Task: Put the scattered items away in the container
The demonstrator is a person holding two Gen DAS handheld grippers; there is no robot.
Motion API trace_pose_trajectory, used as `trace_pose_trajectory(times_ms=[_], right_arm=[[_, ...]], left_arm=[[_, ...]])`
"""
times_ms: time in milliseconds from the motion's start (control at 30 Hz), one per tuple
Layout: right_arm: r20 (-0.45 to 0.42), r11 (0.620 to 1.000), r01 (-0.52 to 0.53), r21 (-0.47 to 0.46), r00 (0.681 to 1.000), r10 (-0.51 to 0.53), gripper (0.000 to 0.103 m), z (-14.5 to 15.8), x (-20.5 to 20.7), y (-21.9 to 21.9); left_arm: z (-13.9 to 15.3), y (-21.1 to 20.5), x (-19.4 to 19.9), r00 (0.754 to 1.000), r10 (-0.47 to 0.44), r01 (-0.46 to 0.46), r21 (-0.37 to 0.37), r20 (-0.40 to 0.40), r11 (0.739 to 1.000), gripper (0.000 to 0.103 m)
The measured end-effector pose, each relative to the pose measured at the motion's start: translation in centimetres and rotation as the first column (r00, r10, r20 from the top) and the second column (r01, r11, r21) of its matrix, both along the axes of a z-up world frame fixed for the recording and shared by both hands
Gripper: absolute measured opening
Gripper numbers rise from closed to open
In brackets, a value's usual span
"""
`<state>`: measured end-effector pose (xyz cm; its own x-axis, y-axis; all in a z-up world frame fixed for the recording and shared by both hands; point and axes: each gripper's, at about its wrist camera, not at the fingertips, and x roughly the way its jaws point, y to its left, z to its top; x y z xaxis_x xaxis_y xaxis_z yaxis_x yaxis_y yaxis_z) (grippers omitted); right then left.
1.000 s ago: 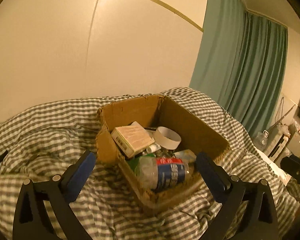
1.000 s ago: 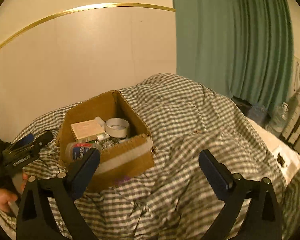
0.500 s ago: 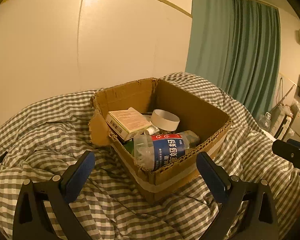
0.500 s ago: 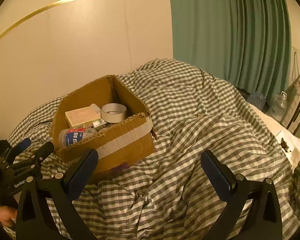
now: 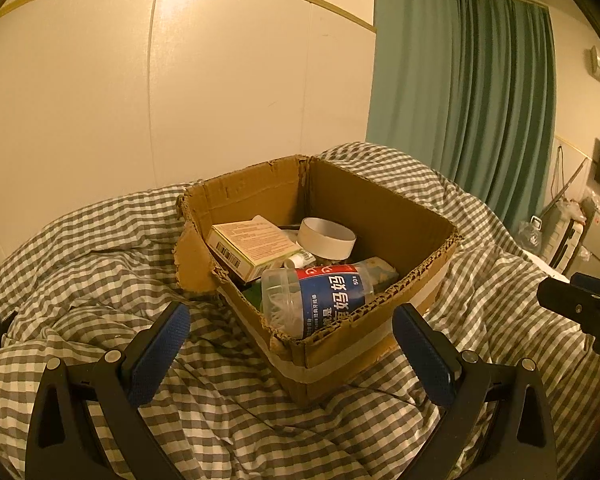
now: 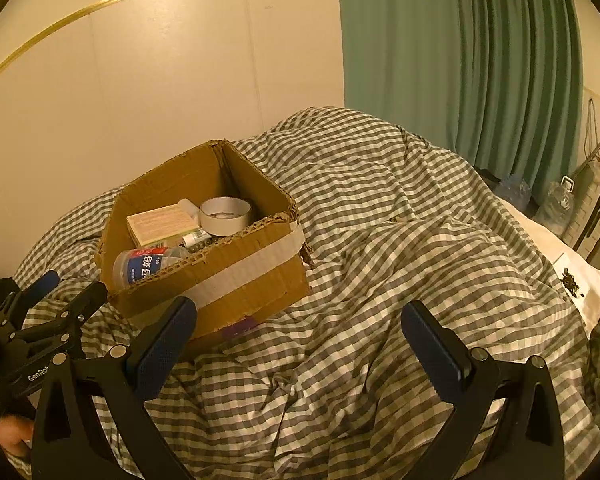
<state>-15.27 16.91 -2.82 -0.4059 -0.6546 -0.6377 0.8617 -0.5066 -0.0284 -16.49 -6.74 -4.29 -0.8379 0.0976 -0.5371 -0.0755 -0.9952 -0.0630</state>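
An open cardboard box (image 5: 380, 216) stands on a checked duvet; it also shows in the right wrist view (image 6: 240, 276). Inside lie a clear plastic jar with a blue label (image 5: 320, 296), a flat beige carton (image 5: 256, 242), a white tape roll (image 5: 326, 236) and a small bottle (image 5: 300, 258). My left gripper (image 5: 296, 348) is open and empty, just in front of the box's near corner. My right gripper (image 6: 300, 340) is open and empty, over the duvet to the right of the box. The left gripper shows at the left edge of the right wrist view (image 6: 48, 320).
The grey-and-white checked duvet (image 6: 380, 240) is rumpled into folds around the box. A cream wall (image 5: 180, 100) stands behind, green curtains (image 6: 480, 60) to the right. Bottles and furniture (image 6: 560, 200) stand past the bed's right edge.
Both grippers have drawn back from the box, so it sits farther off and more centred in the left view. Both stay open and empty. The box's contents have not moved.
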Motion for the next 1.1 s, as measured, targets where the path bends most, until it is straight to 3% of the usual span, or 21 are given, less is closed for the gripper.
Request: trace_pose_trajectory(times_ms=[1100], right_arm=[[0.016,0.999,-0.003,0.032,1.000,0.002,0.103,-0.86,0.03,-0.40]], left_arm=[[-0.14,0.03,-0.11,1.000,-0.007,0.007,-0.003,0.005,1.000,0.103]])
